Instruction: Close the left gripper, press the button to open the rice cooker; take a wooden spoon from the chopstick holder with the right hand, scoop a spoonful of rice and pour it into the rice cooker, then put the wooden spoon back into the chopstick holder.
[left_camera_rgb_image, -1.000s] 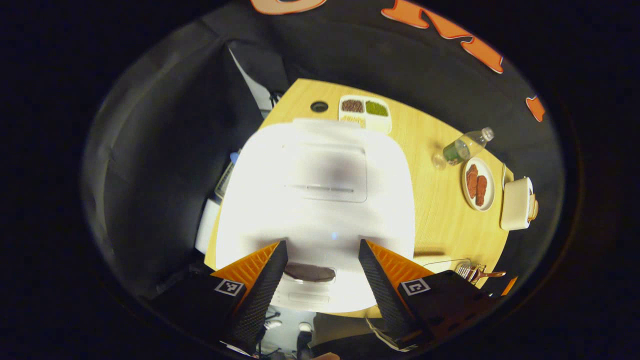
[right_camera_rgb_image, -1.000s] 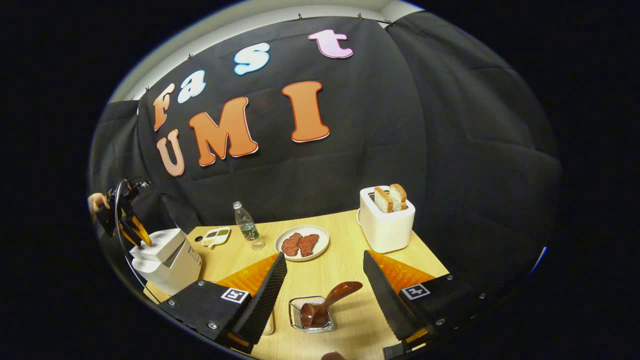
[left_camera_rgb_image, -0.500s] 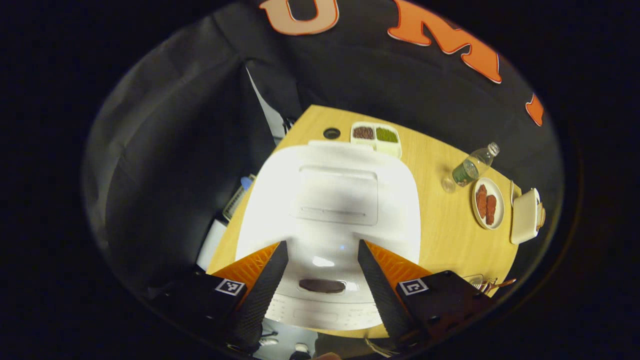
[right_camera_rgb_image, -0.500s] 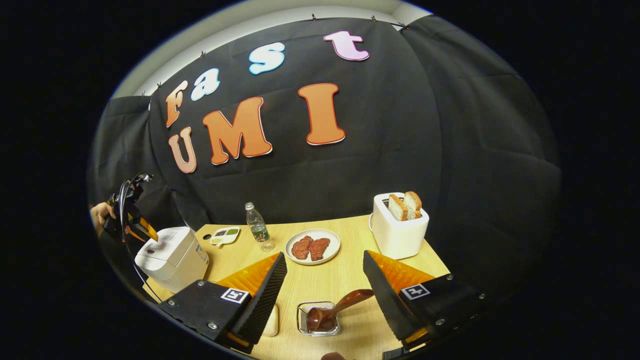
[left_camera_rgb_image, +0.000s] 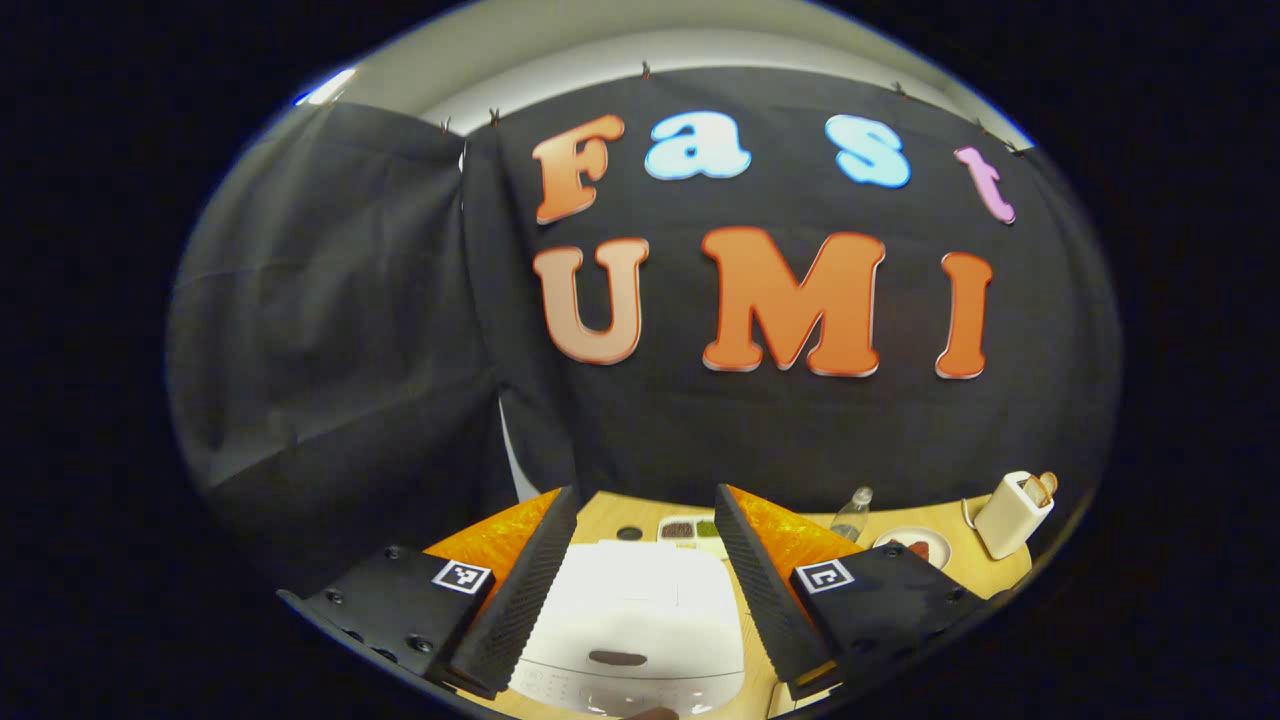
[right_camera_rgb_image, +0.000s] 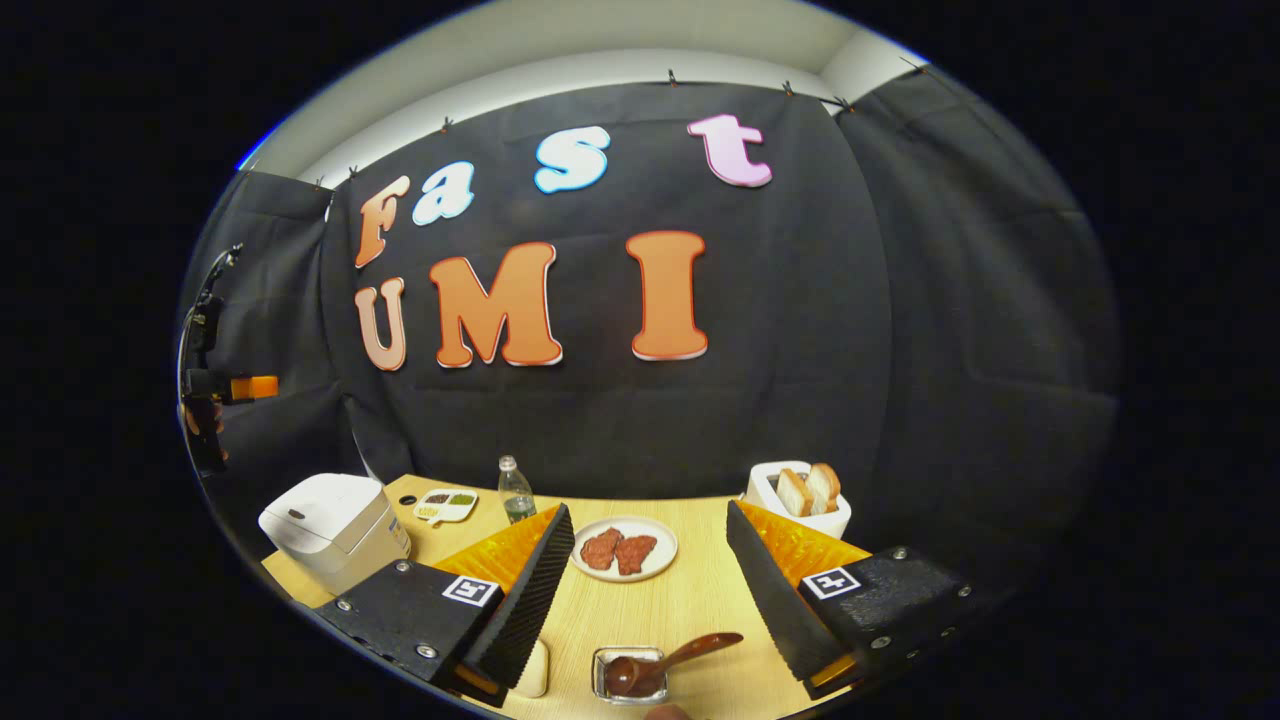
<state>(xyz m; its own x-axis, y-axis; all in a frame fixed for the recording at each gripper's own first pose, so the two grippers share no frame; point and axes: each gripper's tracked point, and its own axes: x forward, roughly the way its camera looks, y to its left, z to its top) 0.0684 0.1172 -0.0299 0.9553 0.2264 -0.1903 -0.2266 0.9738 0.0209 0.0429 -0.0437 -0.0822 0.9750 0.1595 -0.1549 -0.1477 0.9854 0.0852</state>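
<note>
While you hold both grippers above the table, the scene lists as follows, every place given from the rice cooker.

Left gripper (left_camera_rgb_image: 645, 500): your fingers stand wide apart with nothing between them, raised above the rice cooker and pointing over it toward the booth wall. In the right gripper view you see it (right_camera_rgb_image: 225, 390) high above the cooker, well apart from it, with your hand (right_camera_rgb_image: 193, 418) on it.

Rice cooker (left_camera_rgb_image: 635, 625): white, lid down, at the near left corner of the table (right_camera_rgb_image: 690, 600). Its dark button (left_camera_rgb_image: 617, 658) sits at the front edge of the lid. In the right gripper view you find the cooker (right_camera_rgb_image: 335, 528) at the table's left end.

Right gripper (right_camera_rgb_image: 650, 520): your fingers stand wide apart, empty, well to the right of the cooker, above the holder.

Wooden spoon (right_camera_rgb_image: 665, 665): far right of the cooker, near the table's front edge; its bowl rests in the holder and its handle leans up and to the right.

Chopstick holder (right_camera_rgb_image: 628, 678): small wire basket under the spoon.

Divided dish (right_camera_rgb_image: 446, 503): just behind and right of the cooker, with dark and green fillings; rice in it you cannot make out.

Water bottle (right_camera_rgb_image: 515, 492): upright, right of the dish.

Plate (right_camera_rgb_image: 660, 545): right of the bottle, carrying two reddish pieces.

Toaster (right_camera_rgb_image: 800, 505): farthest right from the cooker, two slices standing in it.

Pale object (right_camera_rgb_image: 532, 668): left of the holder, partly hidden by your finger.
</note>
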